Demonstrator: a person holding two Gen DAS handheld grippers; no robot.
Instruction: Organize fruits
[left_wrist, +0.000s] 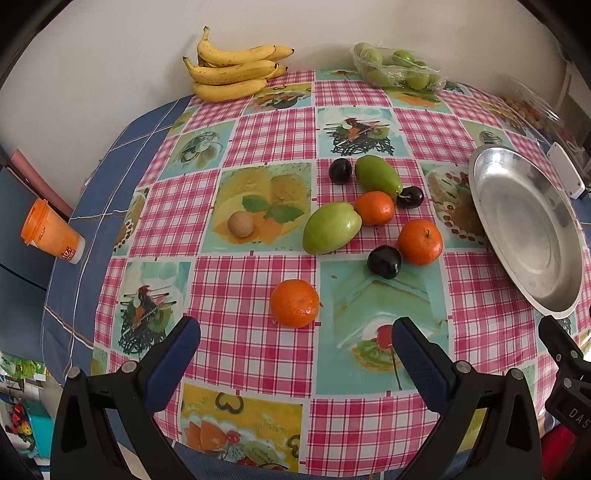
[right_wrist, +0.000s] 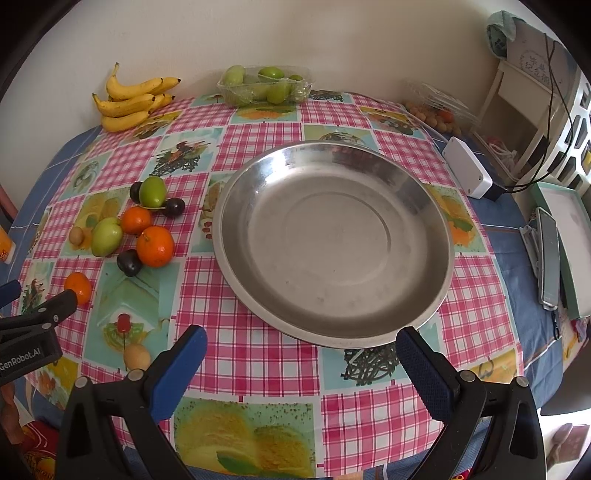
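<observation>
Loose fruit lies on the checked tablecloth: three oranges, the nearest (left_wrist: 294, 303) just ahead of my left gripper (left_wrist: 295, 332), two green fruits (left_wrist: 331, 228), three dark plums (left_wrist: 384, 261) and a small brown fruit (left_wrist: 240, 223). The same cluster shows in the right wrist view (right_wrist: 155, 246). An empty steel plate (right_wrist: 424, 206) sits ahead of my right gripper (right_wrist: 301, 341); it also shows in the left wrist view (left_wrist: 491, 192). Both grippers are open and empty, hovering above the table's near edge.
A bunch of bananas (left_wrist: 231, 70) and a wrapped tray of green fruit (left_wrist: 397, 68) lie at the back by the wall. An orange cup (left_wrist: 51, 232) stands left. A white box (right_wrist: 467, 171), phone (right_wrist: 548, 258) and another small yellowish fruit (right_wrist: 136, 356) lie nearby.
</observation>
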